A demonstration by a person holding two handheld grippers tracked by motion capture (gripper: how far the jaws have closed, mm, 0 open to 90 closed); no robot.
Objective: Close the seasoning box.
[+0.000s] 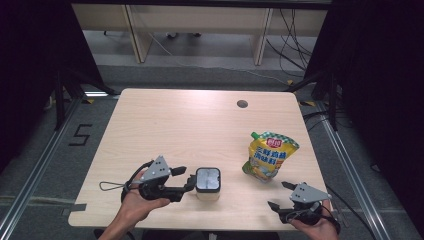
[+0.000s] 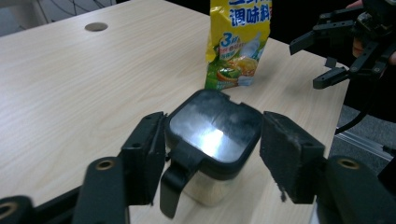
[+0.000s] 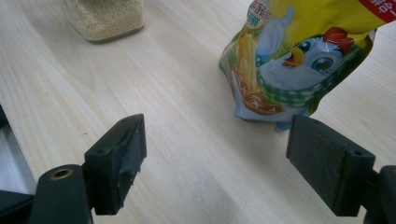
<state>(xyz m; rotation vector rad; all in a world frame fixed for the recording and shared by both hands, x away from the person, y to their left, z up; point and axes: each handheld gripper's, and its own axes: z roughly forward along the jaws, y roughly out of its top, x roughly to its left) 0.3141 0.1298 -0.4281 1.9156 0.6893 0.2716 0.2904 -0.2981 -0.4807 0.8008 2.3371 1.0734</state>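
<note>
Wooden table (image 1: 165,125) mostly bare; left gripper (image 1: 191,179) unclenched around jar (image 1: 208,181), right gripper (image 1: 280,195) agape near front edge.

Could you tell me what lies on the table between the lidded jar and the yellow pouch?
Nothing: in the high view, only bare table separates the jar from the yellow pouch.

Light wood-grain table (image 1: 165,130), rounded corners, one round cable hole (image 1: 242,104) near the far edge, right of centre. Two items stand directly on it: a clear square jar (image 1: 208,182) with dark lid, pale granules inside, at the near edge around the middle; a yellow seasoning pouch (image 1: 269,156), upright and slightly leaning, well to the jar's right and farther back.
</note>
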